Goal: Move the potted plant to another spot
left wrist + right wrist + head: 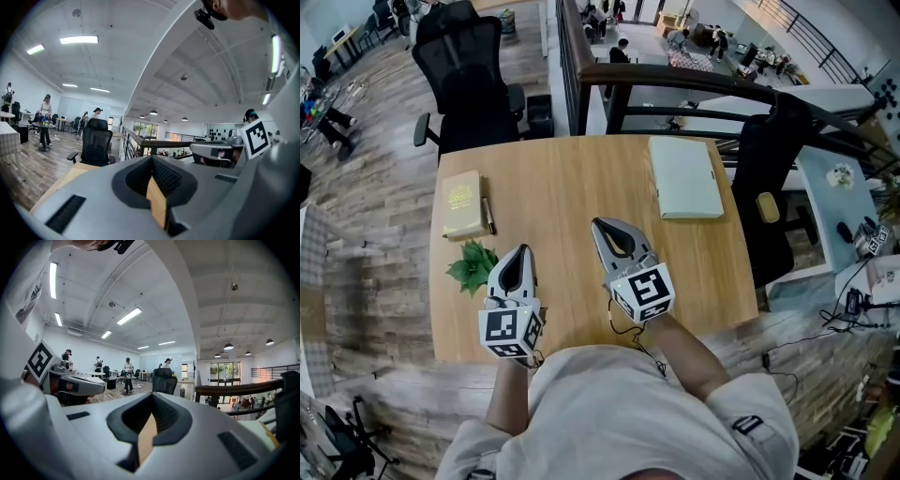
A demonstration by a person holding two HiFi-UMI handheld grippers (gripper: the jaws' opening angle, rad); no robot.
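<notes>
Green plant (pixel 472 265), tan book (pixel 461 202), pale-green pad (pixel 684 176), wood-grain table (pixel 572 206).

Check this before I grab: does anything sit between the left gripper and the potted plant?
Nothing visible does. In the head view the potted plant stands just left of the left gripper, close beside it, with no object between them. The book and pen lie beyond the plant, not in the path.
</notes>
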